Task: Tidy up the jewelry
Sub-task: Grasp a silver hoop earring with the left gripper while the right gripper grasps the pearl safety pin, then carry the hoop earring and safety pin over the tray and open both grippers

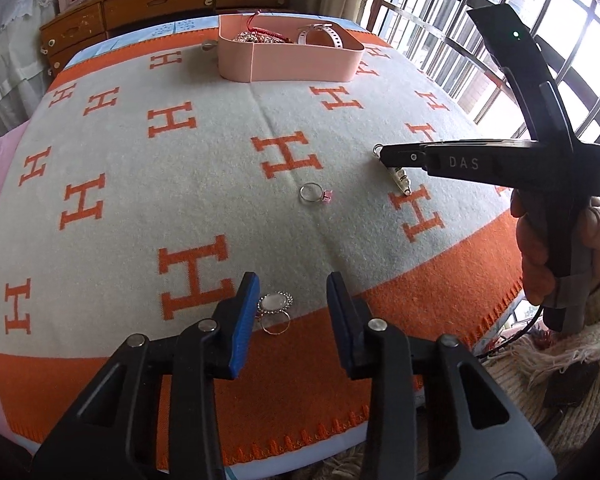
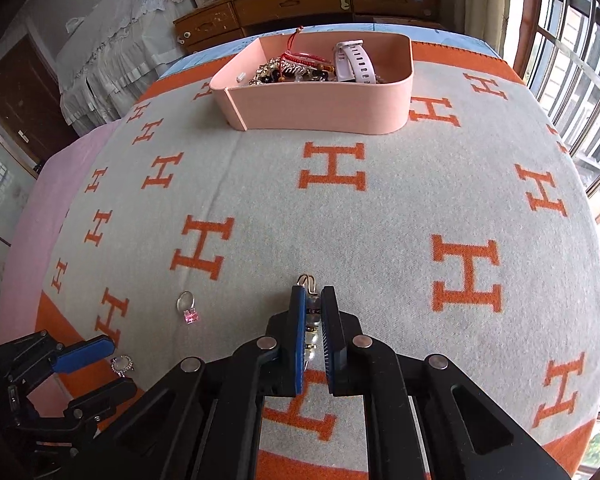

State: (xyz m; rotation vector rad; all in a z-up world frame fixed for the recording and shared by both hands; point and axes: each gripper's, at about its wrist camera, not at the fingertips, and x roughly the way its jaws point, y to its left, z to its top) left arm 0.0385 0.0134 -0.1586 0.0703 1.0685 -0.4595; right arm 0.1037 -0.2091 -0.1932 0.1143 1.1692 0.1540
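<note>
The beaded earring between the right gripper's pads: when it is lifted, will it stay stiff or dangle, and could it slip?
The beaded earring will probably dangle, since it looks like separate beads strung below a thin wire hook. It seems light. The right gripper presses on rounded beads, so it may slip or rotate between the pads.

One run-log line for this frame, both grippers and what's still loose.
right gripper: shut on beaded earring | left gripper: open around oval ring | pink-stone ring: loose on blanket | pink tray: part filled
</note>
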